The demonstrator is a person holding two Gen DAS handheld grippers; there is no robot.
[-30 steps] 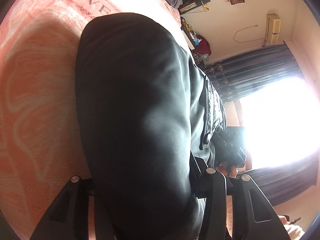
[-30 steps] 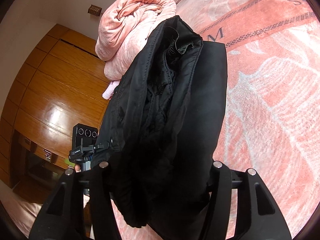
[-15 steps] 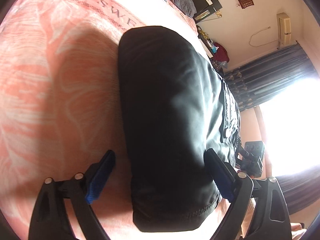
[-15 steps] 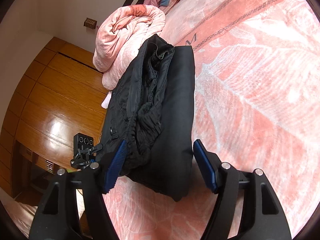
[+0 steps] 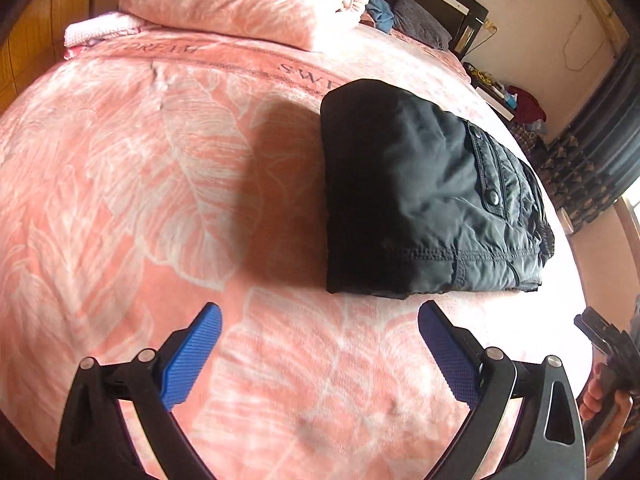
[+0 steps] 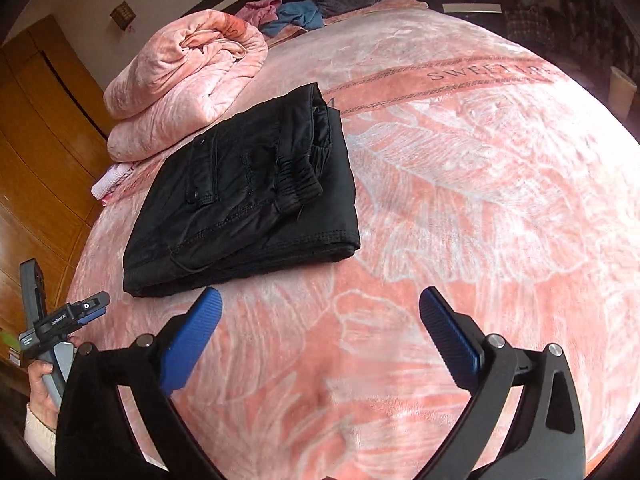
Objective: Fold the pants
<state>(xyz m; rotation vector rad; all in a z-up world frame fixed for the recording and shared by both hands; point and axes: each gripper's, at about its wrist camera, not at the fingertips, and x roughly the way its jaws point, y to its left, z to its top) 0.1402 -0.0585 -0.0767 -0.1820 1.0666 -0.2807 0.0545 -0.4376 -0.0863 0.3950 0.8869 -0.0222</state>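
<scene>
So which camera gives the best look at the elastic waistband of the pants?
The right wrist view: the gathered waistband lies on top of the folded pants. The left wrist view shows their smooth side and snap pocket, not the waistband.

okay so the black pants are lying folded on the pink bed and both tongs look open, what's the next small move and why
Probably just draw both hands back and stop. The black pants lie in a compact folded stack on the bedspread, and the left tongs and right tongs are open, empty and clear of the cloth.
</scene>
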